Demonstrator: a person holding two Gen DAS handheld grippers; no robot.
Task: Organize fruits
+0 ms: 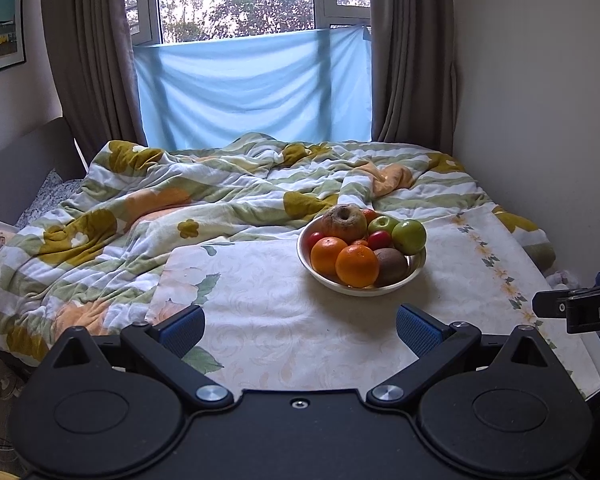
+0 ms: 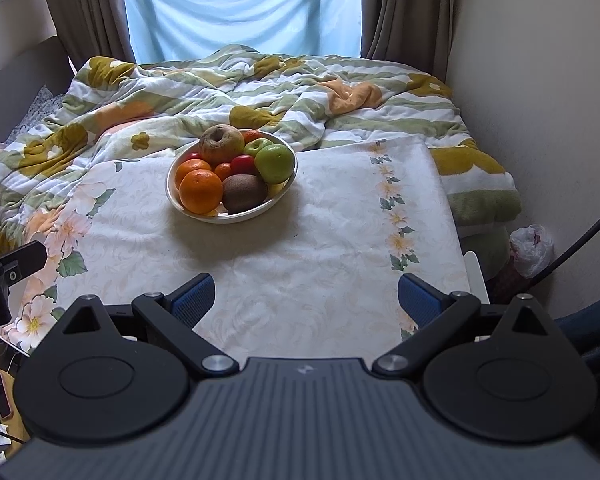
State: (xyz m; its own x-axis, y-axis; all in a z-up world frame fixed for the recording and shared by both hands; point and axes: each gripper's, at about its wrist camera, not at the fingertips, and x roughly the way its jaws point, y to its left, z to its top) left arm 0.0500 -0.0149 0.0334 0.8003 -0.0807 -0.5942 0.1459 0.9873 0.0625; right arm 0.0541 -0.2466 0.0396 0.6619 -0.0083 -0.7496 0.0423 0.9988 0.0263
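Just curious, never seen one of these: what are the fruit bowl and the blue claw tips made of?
The bowl looks like metal with a pale matte outside: its inner wall mirrors the fruit. The blue fingertips of the right claw look like rubber or soft plastic, given their fine ribbed texture; I can't be sure.

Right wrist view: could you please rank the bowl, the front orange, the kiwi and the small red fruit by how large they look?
Largest to smallest, as they look:
1. Bowl
2. Front orange and kiwi: alike in this view and side by side, so I won't rank them.
3. Small red fruit: partly hidden, yet plainly smallest.
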